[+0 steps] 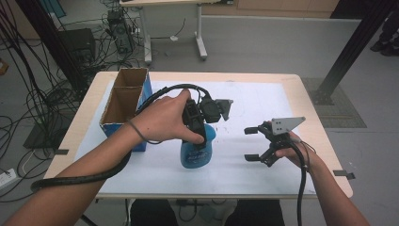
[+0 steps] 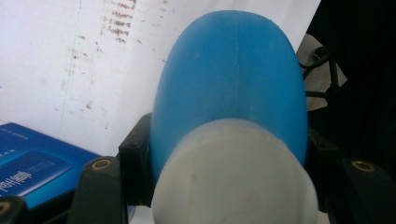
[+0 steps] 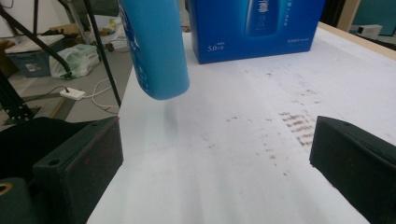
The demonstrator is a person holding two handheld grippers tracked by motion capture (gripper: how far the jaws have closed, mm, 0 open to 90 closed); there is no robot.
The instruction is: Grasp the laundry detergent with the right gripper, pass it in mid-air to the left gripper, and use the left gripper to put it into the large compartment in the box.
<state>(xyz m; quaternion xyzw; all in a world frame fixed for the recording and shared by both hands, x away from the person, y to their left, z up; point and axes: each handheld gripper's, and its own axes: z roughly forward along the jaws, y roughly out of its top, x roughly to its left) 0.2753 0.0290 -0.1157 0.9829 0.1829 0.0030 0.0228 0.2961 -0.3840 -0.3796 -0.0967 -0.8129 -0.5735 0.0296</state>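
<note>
Clamped in the left claw (image 1: 201, 134) near its white cap end: a smooth blue plastic bottle (image 1: 197, 150), lifted clear of the white-covered table (image 1: 254, 106), long axis near upright and slightly tilted, cap up, rounded base down. Just to its left, an open blue cardboard box (image 1: 123, 106). To the right and apart from the bottle, the right claw (image 1: 254, 143), jaws spread wide, empty.

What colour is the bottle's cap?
White, on the blue bottle; the cap shows best in the left gripper view.

Blue bottle's (image 3: 154, 46) top beyond frame edge
</note>
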